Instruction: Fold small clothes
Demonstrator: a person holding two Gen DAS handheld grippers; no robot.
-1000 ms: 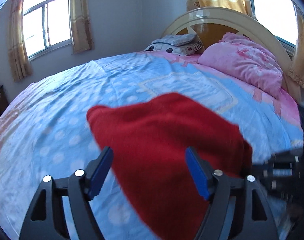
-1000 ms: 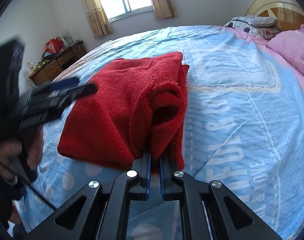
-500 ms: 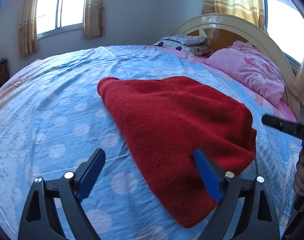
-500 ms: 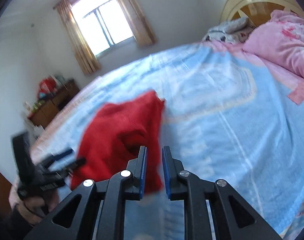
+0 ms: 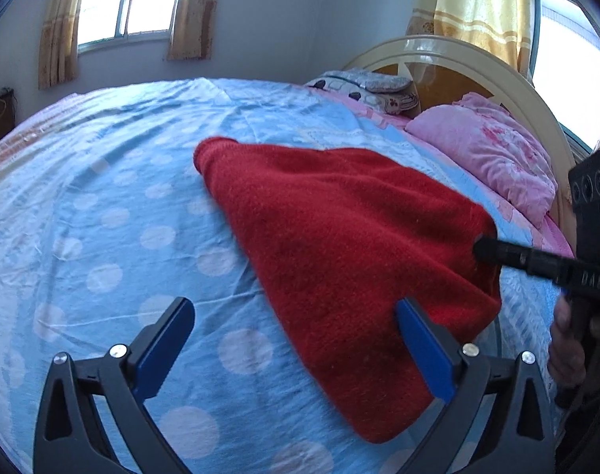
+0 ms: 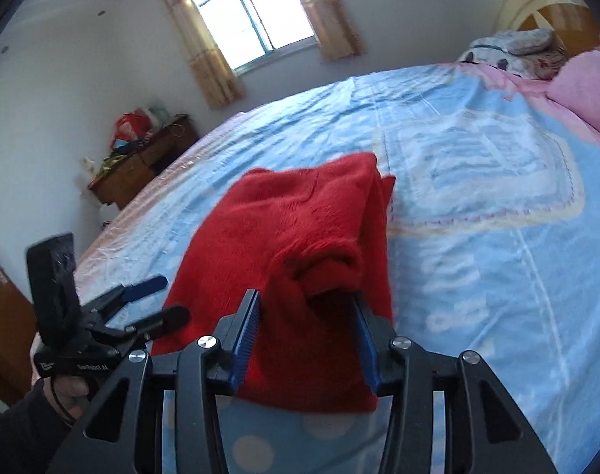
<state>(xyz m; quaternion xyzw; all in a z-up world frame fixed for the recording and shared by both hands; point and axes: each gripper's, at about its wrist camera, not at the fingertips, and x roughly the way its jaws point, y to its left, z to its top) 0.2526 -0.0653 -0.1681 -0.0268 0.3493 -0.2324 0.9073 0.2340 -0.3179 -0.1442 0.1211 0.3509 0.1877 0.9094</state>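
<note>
- The red sweater (image 5: 339, 245) is lying folded on the blue dotted bed sheet (image 5: 102, 217), well short of the pink pillow (image 5: 493, 150).
- We are holding the left tool (image 5: 296, 351) spread wide, just opened, its right pad over the sweater's near edge, gripping nothing.
- Our right tool (image 6: 306, 339) has just been opening; the sweater's rolled end is sitting between its pads, released.

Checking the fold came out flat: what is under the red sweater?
The red sweater lies on the blue dotted bedsheet, which shows all around it. Its folded layers cover whatever is tucked underneath, so sleeves or anything else beneath cannot be seen.
</note>
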